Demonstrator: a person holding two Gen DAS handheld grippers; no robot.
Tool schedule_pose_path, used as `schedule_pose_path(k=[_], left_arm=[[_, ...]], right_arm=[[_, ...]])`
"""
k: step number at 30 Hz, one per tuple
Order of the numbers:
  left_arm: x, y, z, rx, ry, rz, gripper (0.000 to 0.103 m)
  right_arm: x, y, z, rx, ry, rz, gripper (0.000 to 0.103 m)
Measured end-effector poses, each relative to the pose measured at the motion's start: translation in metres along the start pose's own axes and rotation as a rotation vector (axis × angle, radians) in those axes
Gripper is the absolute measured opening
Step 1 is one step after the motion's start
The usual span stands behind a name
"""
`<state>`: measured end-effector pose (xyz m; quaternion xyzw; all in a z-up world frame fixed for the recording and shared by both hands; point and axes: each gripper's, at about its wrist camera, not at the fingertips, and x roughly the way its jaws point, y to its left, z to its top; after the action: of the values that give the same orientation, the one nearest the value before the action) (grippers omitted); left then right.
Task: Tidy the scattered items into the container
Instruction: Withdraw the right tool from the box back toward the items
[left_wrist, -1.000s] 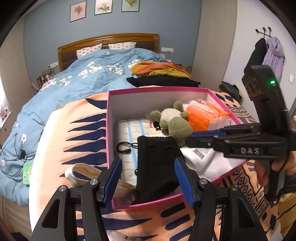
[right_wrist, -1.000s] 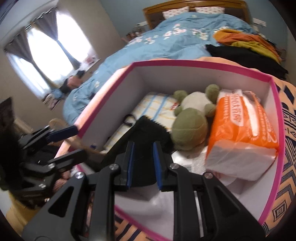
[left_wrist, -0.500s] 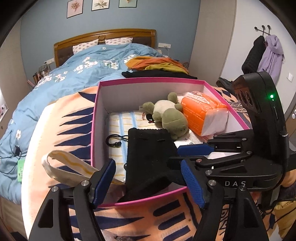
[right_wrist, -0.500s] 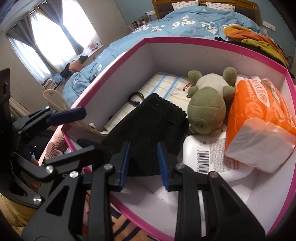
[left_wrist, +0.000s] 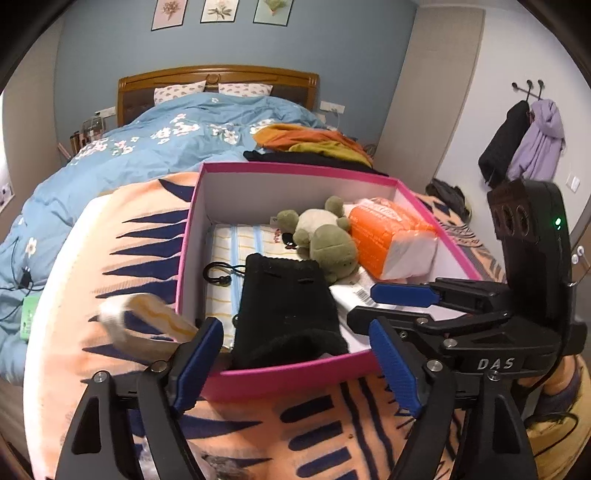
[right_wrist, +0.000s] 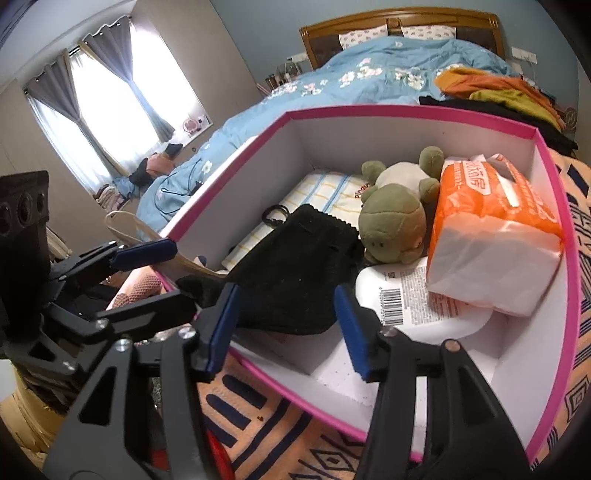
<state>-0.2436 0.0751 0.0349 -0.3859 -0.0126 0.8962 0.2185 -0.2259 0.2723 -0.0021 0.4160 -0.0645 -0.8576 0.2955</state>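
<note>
A pink-rimmed, white-walled cardboard box (left_wrist: 192, 221) is shown standing on an orange blanket with navy triangles (left_wrist: 122, 243). Within it lie a black drawstring cloth pouch (left_wrist: 288, 314), a green and cream plush turtle (left_wrist: 325, 240), an orange plastic pack of tissues (right_wrist: 491, 229), a white flat packet with a barcode (right_wrist: 406, 299) and a yellow-and-blue striped folded cloth (left_wrist: 229, 258). The left gripper (left_wrist: 295, 363) is seen released, its blue-padded jaws spread and nothing held between them; the right gripper (right_wrist: 284, 328) is likewise spread and empty. Both are poised at the near rim of the box, the pouch lying directly ahead of each, its long axis running from near rim toward the far wall. One item is seen outside the box: a cream and yellow fabric strap (left_wrist: 147, 317), resting on the blanket just beside the left wall, to the left of the left gripper, which is judged the nearer of the two. What the strap belongs to is hidden behind the gripper's fingers. The near end of the pouch is partly hidden by the box rim, and objects at the lower edge of both views are too blurred to identify.
</note>
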Motion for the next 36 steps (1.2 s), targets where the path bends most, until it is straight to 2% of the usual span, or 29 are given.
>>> schedule_pose_path(k=[4, 8, 10, 20, 25, 30, 36], left_arm=[[-0.010, -0.003, -0.004, -0.022, -0.033, -0.002, 0.088], [-0.014, -0.007, -0.010, -0.038, -0.047, -0.013, 0.089], [-0.015, -0.011, -0.012, -0.038, -0.052, -0.017, 0.089], [-0.029, -0.020, -0.022, -0.065, -0.115, 0.015, 0.089], [-0.035, -0.025, -0.029, -0.076, -0.121, -0.008, 0.089], [-0.047, -0.029, -0.036, -0.075, -0.129, -0.035, 0.089], [-0.078, -0.026, -0.051, -0.085, -0.153, -0.086, 0.089]], right_arm=[[-0.009, 0.005, -0.008, -0.014, -0.042, -0.016, 0.070], [-0.021, 0.005, -0.014, 0.001, -0.082, 0.001, 0.074], [-0.027, 0.007, -0.018, 0.000, -0.110, -0.011, 0.081], [-0.049, 0.021, -0.036, -0.057, -0.215, -0.129, 0.084], [-0.053, 0.031, -0.046, -0.115, -0.235, -0.171, 0.084], [-0.062, 0.036, -0.058, -0.137, -0.252, -0.154, 0.084], [-0.077, 0.045, -0.077, -0.150, -0.260, -0.094, 0.084]])
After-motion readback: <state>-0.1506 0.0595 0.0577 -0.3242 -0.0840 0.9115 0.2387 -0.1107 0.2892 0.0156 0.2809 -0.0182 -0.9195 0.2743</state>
